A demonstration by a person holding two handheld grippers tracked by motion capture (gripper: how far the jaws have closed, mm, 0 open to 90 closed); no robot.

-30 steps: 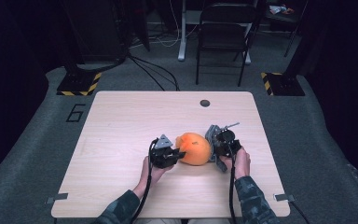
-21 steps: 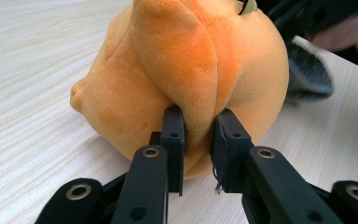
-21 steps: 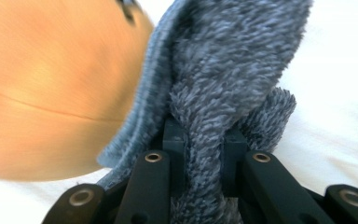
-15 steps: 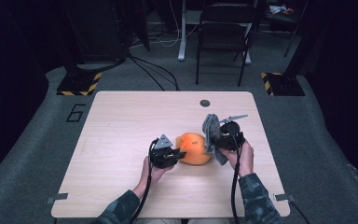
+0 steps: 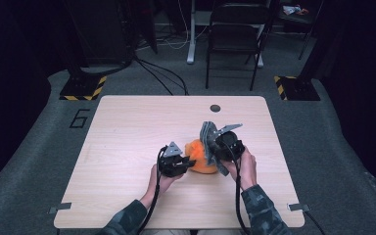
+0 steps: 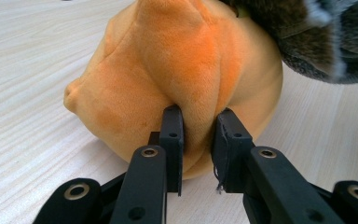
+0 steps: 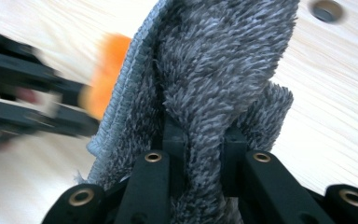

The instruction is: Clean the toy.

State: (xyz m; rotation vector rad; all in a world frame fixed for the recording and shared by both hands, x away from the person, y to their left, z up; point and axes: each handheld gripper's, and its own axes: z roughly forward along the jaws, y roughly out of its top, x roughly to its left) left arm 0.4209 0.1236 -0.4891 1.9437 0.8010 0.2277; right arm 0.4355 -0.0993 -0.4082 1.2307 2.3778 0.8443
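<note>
Two forearms in camouflage sleeves come up from the bottom edge of the high view, one gripper in each hand. The left gripper (image 5: 188, 163) lies low and level at centre frame, its jaws pinching a fold of the one orange plush toy (image 6: 182, 74), which rests on the wooden table (image 5: 127, 127). The right gripper (image 5: 214, 147) sits just right of the toy and higher (tilted, its grey plate uppermost), jaws clamped on the one grey fluffy cloth (image 7: 214, 70), which hangs against the toy's upper right side. One dark round hole (image 5: 215, 108) marks the table's far edge, above both hands.
</note>
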